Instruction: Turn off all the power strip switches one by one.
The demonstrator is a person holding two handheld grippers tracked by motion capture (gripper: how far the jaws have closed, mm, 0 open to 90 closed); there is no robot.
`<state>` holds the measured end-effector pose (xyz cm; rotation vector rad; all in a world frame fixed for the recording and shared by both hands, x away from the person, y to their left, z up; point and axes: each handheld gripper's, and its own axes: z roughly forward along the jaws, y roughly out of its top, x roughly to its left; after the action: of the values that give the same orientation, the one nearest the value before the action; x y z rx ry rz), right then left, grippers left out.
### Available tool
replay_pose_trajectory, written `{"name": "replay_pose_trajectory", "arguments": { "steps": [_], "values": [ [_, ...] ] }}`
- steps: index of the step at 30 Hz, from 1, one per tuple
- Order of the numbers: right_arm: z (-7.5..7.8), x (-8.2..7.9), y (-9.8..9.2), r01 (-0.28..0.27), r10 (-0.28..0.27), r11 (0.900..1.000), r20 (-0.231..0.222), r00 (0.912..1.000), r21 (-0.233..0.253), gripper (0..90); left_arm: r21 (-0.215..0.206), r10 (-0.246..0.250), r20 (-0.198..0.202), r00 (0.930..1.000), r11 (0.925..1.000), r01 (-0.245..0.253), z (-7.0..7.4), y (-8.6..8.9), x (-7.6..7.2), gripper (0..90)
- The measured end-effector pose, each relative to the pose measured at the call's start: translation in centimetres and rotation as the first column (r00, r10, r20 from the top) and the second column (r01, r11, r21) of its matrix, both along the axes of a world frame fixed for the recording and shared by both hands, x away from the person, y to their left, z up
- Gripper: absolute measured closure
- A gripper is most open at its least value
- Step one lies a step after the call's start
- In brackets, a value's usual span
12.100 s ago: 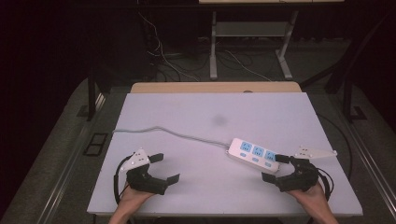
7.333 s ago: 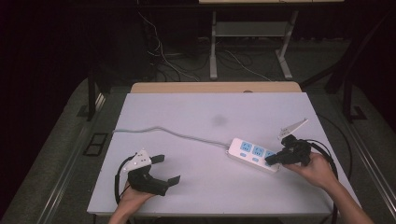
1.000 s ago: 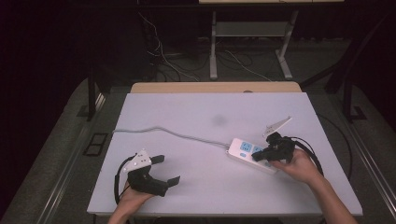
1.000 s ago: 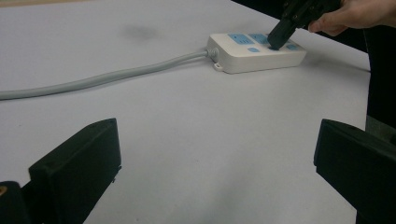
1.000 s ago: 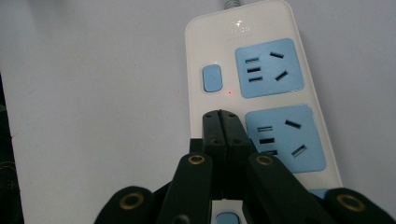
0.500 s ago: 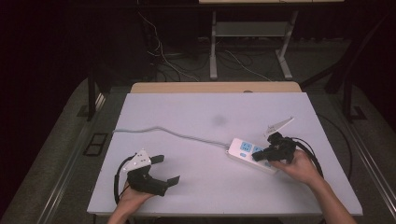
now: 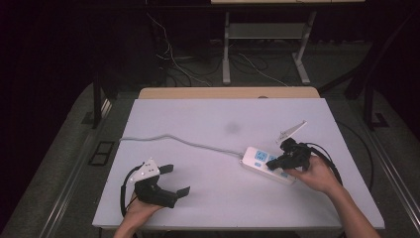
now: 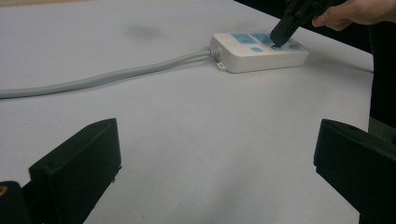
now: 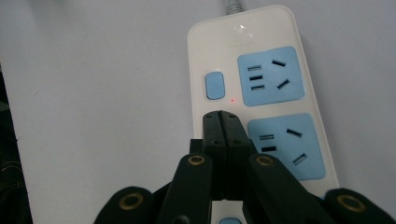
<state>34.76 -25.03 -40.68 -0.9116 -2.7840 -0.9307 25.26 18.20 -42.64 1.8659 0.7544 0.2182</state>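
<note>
Since start, right gripper (image 7: 275,162) moved from worktop (image 7: 208,124) edge onto power strip (image 7: 257,159). Left gripper (image 7: 171,179), well left of strip, released, jaws wide. Right gripper clenched, tips pressing strip's switch row. No legible writing.

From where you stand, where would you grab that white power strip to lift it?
Probably across the power strip's narrow width, near the cord end, coming straight down. It lies flat with long parallel sides, and the right gripper, fingers shut, occupies the switches further along.
</note>
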Motion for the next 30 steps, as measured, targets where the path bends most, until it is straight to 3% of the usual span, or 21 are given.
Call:
{"name": "replay_pose_trajectory", "arguments": {
  "steps": [30],
  "values": [
    [1.8,1.5,2.2,-0.015,0.016,1.000,0.015,0.9998,-0.022,90.0,-0.002,0.001,0.001,1.0000,1.0000,-0.001,0.0,0.1,0.0,0.0]
  ]
}}
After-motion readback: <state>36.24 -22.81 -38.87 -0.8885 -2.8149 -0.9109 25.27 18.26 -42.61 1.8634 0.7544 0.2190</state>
